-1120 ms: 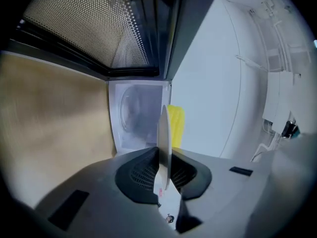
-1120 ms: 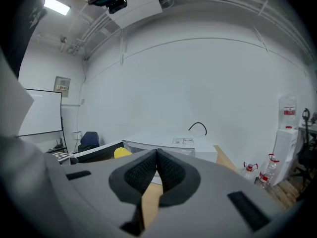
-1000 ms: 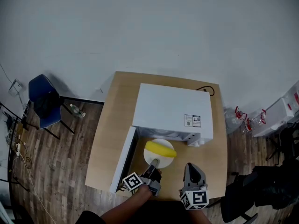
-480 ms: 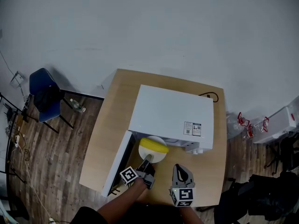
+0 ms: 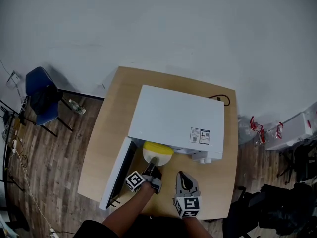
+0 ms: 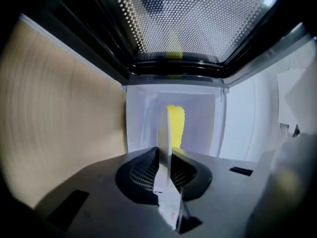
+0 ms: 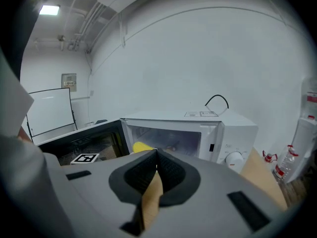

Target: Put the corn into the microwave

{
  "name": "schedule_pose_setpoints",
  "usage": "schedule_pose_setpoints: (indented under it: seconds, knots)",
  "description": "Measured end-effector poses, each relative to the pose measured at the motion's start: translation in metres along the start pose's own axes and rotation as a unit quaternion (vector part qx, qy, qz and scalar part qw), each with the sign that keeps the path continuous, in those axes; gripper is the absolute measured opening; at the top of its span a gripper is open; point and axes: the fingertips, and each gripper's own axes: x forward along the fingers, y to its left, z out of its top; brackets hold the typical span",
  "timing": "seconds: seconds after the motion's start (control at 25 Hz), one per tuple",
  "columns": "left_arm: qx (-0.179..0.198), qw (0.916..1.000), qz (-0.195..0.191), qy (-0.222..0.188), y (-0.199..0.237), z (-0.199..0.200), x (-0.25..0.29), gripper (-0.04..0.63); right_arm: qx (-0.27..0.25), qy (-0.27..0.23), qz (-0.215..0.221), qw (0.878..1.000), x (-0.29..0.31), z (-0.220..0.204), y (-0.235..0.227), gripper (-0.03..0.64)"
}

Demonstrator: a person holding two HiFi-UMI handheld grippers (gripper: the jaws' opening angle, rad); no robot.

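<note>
A white microwave (image 5: 176, 120) stands on a wooden table (image 5: 104, 148), its door (image 5: 115, 171) swung open to the left. A white plate (image 5: 154, 155) carrying the yellow corn (image 5: 159, 148) sits at the cavity mouth, partly under the microwave's top. My left gripper (image 5: 153, 161) is shut on the plate's near rim. In the left gripper view the plate (image 6: 165, 138) shows edge-on between the jaws, the corn (image 6: 176, 125) beyond it inside the white cavity. My right gripper (image 5: 182, 175) hovers to the right, shut and empty (image 7: 156, 155).
A blue chair (image 5: 41, 94) and a bottle (image 5: 75, 106) are on the floor at left. A black cable (image 5: 221, 99) trails behind the microwave. White boxes (image 5: 292, 129) and bottles (image 5: 255, 128) stand at right. The control dial (image 7: 233, 157) faces my right gripper.
The plate with the corn has moved forward into the microwave's opening with my left gripper on it. My right gripper has followed alongside, still shut.
</note>
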Motion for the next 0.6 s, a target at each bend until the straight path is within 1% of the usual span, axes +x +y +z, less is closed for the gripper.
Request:
schedule_pose_setpoints:
  seconds: [0.2,0.28,0.4,0.6]
  knots:
    - [-0.006,0.9998,0.020,-0.004,0.013,-0.006,0.015,0.029,0.014,0.004,-0.007,1.000,0.000,-0.004,-0.009,0.060]
    - [0.001,0.9996,0.027,0.000,0.015,-0.006,0.023,0.028,0.013,0.006,-0.006,1.000,0.000,-0.005,-0.012,0.060]
    - [0.007,0.9994,0.032,0.009,0.017,-0.008,0.032,0.028,0.014,0.010,-0.006,1.000,-0.001,-0.008,-0.016,0.060]
    - [0.003,0.9993,0.036,0.007,0.022,-0.009,0.040,0.029,0.018,0.013,-0.008,1.000,-0.003,-0.011,-0.020,0.060]
